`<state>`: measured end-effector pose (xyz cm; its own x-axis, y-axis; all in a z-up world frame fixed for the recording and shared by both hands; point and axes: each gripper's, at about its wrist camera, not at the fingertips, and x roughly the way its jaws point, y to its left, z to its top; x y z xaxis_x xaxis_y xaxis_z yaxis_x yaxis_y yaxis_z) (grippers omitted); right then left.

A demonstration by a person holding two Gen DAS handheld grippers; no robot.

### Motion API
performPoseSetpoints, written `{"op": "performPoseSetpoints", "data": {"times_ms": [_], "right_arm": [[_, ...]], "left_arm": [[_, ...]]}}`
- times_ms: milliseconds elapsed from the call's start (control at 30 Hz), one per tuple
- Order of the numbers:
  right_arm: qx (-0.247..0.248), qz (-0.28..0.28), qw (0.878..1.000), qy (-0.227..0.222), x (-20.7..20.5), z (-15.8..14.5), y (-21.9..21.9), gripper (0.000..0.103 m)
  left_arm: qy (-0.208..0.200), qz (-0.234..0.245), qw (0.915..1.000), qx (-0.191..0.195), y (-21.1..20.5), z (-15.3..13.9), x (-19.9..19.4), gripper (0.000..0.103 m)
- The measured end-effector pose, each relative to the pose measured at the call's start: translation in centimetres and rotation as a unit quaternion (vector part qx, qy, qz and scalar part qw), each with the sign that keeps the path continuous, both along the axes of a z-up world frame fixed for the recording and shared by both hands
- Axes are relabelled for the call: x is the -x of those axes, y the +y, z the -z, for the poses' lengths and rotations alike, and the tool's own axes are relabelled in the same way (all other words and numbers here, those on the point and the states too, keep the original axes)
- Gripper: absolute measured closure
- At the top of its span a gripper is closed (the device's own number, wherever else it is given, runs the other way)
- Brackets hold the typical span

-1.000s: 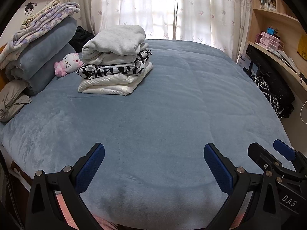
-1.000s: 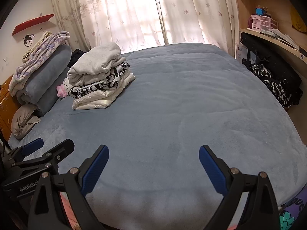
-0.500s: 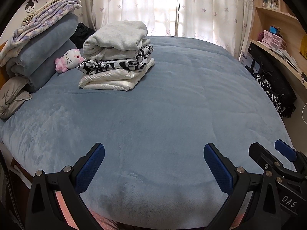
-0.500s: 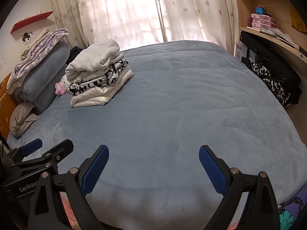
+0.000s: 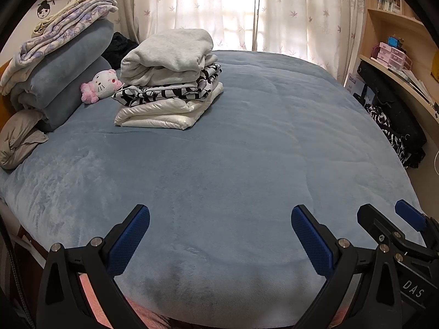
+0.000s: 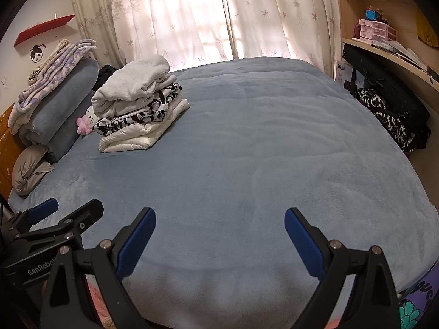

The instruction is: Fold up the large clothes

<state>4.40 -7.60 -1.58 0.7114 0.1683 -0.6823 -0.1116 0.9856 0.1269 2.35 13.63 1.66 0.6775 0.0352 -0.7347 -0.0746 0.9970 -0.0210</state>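
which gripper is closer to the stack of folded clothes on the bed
Left. The left gripper sits on the side of the stack of folded clothes; the right gripper is farther right. Both are well short of it.

Bed layout, from my grippers
Clothes stack far left on bed; plush toy left of it, shelves right.

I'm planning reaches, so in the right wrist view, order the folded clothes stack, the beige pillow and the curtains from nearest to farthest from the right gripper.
1. Beige pillow, far left bed edge.
2. Folded clothes stack, left of centre.
3. Curtains, behind the bed.
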Motion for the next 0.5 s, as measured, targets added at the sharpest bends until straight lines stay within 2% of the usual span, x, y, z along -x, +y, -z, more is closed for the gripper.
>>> {"op": "performPoseSetpoints", "data": {"times_ms": [500], "right_arm": [[0.001, 0.001, 1.000, -0.002, -0.01, 0.04, 0.02, 0.007]], "left_arm": [[-0.001, -0.003, 1.0000, 0.000, -0.13, -0.04, 0.32, 0.001]]}}
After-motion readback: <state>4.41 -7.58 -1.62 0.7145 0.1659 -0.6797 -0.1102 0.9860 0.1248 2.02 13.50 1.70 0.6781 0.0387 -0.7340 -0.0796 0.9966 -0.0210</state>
